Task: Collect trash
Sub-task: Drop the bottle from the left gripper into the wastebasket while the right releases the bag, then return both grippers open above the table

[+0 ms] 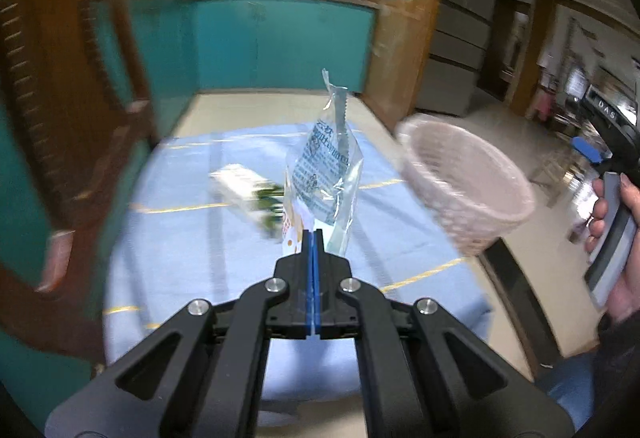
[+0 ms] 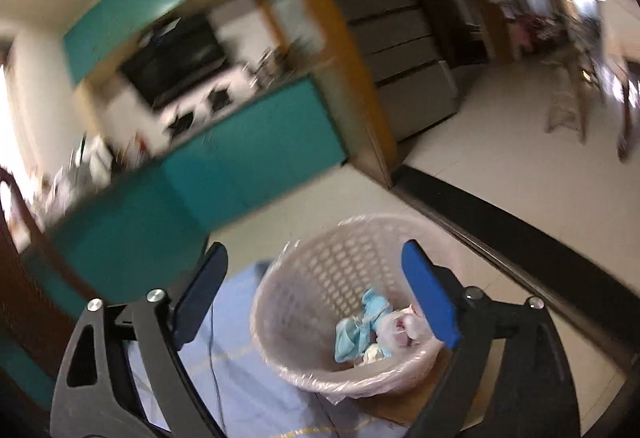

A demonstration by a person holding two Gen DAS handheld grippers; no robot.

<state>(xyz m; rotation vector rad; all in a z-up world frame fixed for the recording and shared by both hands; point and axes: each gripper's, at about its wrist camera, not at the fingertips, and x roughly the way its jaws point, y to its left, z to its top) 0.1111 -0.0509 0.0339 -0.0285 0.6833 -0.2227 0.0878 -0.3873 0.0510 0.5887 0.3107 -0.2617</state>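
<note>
My left gripper [image 1: 313,235] is shut on the lower edge of a clear plastic wrapper [image 1: 325,166] with blue print, which stands up above the blue tablecloth [image 1: 192,246]. Behind the wrapper a blurred green and white packet [image 1: 248,194] lies on the cloth. A pale mesh basket [image 1: 468,178] lined with a thin bag sits at the table's right edge. In the right wrist view my right gripper [image 2: 316,250] is open above that basket [image 2: 328,270], with nothing between its fingers. Inside lie a crumpled light-blue piece [image 2: 360,326] and a clear bag [image 2: 400,330].
A dark wooden chair [image 1: 60,118] stands close on the left. Teal cabinets [image 1: 280,38] and a wooden post [image 1: 404,38] rise beyond the table. A hand [image 1: 612,206] holds the right gripper's handle at the far right. Tiled floor [image 2: 520,166] lies to the right.
</note>
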